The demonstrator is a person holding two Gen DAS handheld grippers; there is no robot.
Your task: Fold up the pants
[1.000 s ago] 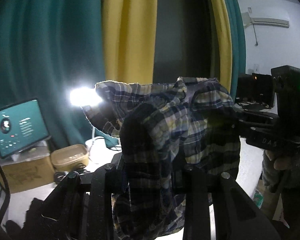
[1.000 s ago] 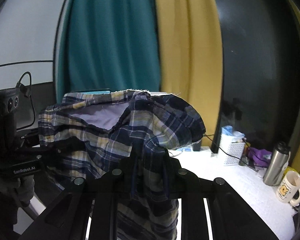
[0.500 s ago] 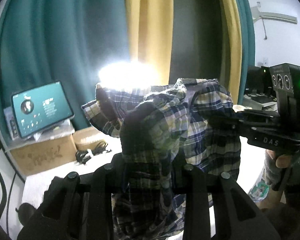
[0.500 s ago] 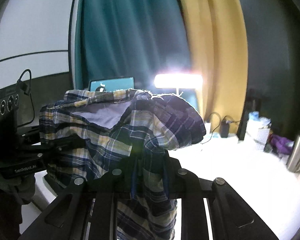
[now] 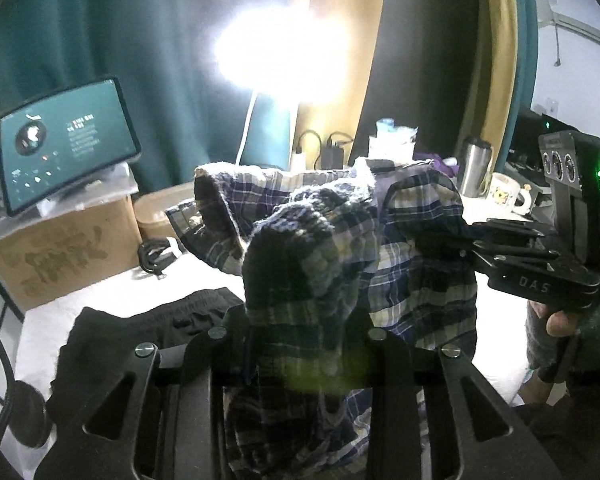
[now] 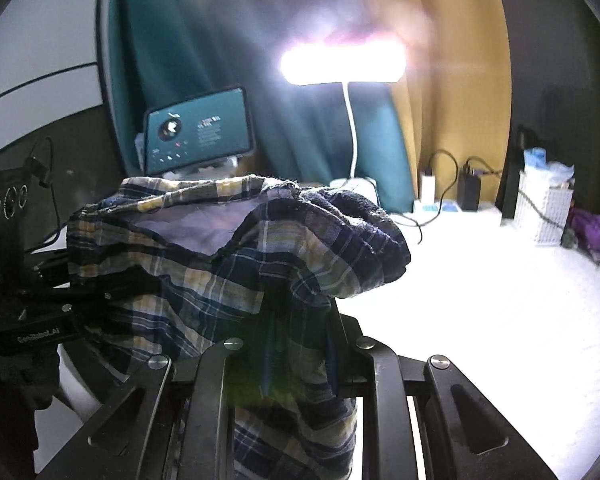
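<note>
The left gripper (image 5: 300,344) pinches a bunched fold of the plaid pants (image 5: 340,264), its jaws pressed onto the cloth at the bottom centre of the left wrist view. The right gripper (image 6: 296,344) does the same at the bottom centre of the right wrist view, its jaws clamped on another bunch of the same blue, yellow and white checked fabric. The pants hang in the air between the two grippers, filling the middle of both views, with the pale lining of the waistband showing left of centre in the right wrist view.

In the left wrist view the other gripper reaches in from the right edge, held by a gloved hand (image 5: 556,332) at the lower right. A dark garment (image 5: 148,328) lies on the white table (image 5: 100,300) at the lower left. A tablet (image 5: 64,140) with a teal screen stands at the upper left on a cardboard box (image 5: 60,256). A bright lamp (image 5: 280,48) glares at the top centre before teal and yellow curtains (image 5: 160,40). A steel flask (image 5: 476,168) and a mug (image 5: 506,198) stand at the right.
</note>
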